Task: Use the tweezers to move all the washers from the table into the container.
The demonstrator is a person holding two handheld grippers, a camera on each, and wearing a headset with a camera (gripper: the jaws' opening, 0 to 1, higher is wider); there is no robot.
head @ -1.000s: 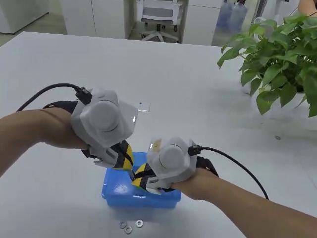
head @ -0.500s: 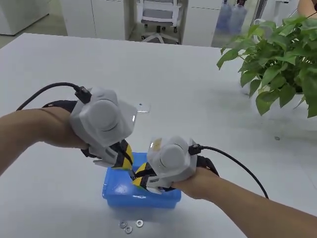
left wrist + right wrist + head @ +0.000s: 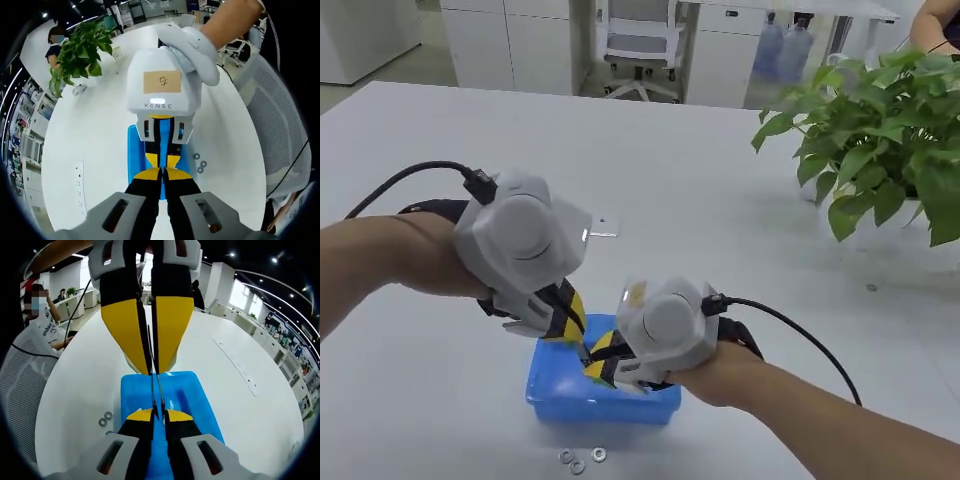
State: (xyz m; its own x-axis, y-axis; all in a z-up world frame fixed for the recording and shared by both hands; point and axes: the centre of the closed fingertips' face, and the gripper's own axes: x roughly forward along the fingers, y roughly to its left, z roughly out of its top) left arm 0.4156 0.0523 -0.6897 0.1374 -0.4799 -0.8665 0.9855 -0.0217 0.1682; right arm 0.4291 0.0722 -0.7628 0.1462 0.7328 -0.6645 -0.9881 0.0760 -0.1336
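Observation:
Thin metal tweezers point(image 3: 154, 385) run between both grippers above the blue container point(image 3: 560, 385). My left gripper point(image 3: 582, 342) comes down from the upper left, its yellow jaws closed narrowly around the tweezers. My right gripper point(image 3: 595, 362) meets it tip to tip from the right, and its jaws pinch the tweezers' other end point(image 3: 158, 416). In the left gripper view the left gripper point(image 3: 162, 172) has its jaws pressed together over the container point(image 3: 132, 150). Three small washers point(image 3: 580, 460) lie on the table just in front of the container, and the washers point(image 3: 105, 418) sit beside the container point(image 3: 190, 395).
A leafy potted plant point(image 3: 880, 130) stands at the far right of the white table. A small white strip point(image 3: 603, 225) lies beyond the left gripper. Black cables trail from both grippers. An office chair point(image 3: 640, 30) stands behind the table.
The head view has shifted a little. Both grippers stay together over the container with no visible move.

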